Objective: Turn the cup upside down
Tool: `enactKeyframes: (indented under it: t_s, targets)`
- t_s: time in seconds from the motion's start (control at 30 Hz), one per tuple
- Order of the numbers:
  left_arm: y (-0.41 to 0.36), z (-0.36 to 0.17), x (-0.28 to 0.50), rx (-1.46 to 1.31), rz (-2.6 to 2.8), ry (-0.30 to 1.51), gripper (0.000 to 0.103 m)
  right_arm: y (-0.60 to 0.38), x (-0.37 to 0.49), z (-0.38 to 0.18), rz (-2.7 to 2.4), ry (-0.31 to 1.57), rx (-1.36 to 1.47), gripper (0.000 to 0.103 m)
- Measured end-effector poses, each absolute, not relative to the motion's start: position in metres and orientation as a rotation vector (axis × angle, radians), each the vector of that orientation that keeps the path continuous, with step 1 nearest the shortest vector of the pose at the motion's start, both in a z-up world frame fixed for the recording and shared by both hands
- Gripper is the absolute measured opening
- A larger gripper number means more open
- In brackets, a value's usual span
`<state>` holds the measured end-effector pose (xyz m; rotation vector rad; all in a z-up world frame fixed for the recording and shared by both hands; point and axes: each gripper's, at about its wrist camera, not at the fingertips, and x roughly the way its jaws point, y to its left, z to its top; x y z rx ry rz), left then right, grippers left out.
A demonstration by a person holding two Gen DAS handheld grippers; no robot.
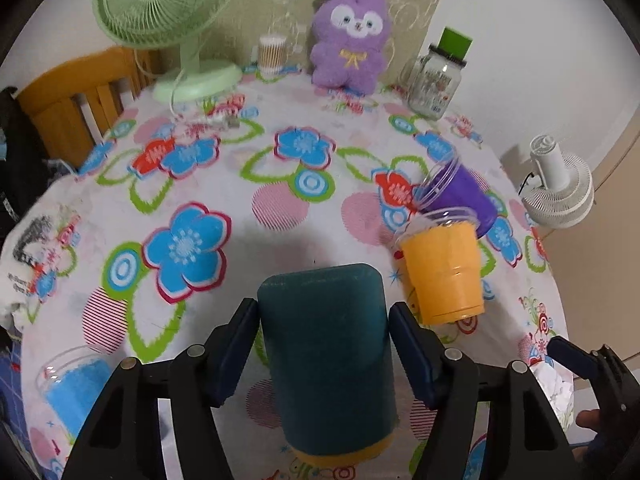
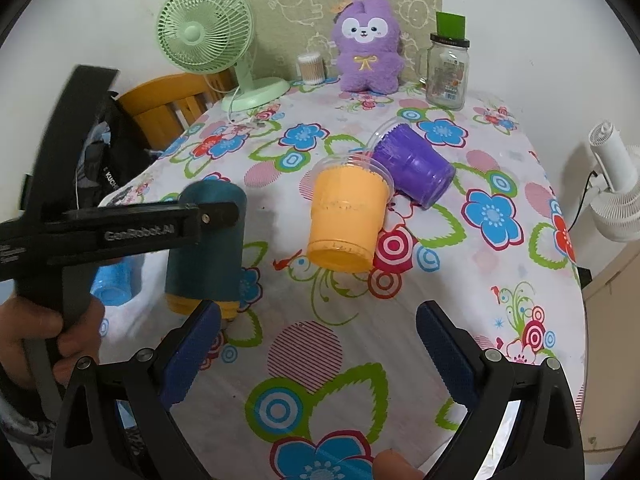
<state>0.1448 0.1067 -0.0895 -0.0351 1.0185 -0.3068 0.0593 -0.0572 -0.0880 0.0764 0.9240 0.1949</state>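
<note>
The left gripper (image 1: 322,350) has its jaws closed on the teal cup (image 1: 326,354), base up, over the floral tablecloth (image 1: 256,248), apparently mid-flip, left of the orange cup (image 1: 442,270); the right gripper (image 2: 318,354) gapes empty nearby.

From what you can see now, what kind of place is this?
Probably a home, likely a dining corner: a table with a floral tablecloth, a purple plush toy, a green desk fan and a wooden chair.
</note>
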Motion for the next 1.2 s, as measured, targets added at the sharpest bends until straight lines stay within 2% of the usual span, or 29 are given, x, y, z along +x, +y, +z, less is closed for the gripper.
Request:
enactKeyframes:
  t_s: [0.33,0.8,0.9,0.93,0.97,1.2]
  targets:
    - [0.118,-0.056,0.124,-0.014,-0.259,0.878,0.066,-0.045,0.052,-0.082,0.22,0.909,0.057,0.099]
    - [0.133,-0.024,0.094,-0.009,-0.249,0.785,0.065,-0.026,0.049,-0.077,0.26,0.897,0.031,0.099]
    - [0.133,-0.027,0.093,-0.002,-0.246,0.791,0.061,-0.024,0.049,-0.077,0.266,0.899,0.029,0.099]
    - [0.132,-0.03,0.094,0.001,-0.244,0.797,0.054,-0.024,0.049,-0.078,0.266,0.901,0.03,0.099]
    - [0.132,-0.032,0.095,0.002,-0.243,0.803,0.052,-0.024,0.049,-0.079,0.267,0.903,0.031,0.099]
    - [0.125,-0.042,0.095,0.007,-0.251,0.826,0.052,-0.028,0.047,-0.079,0.256,0.905,0.033,0.099]
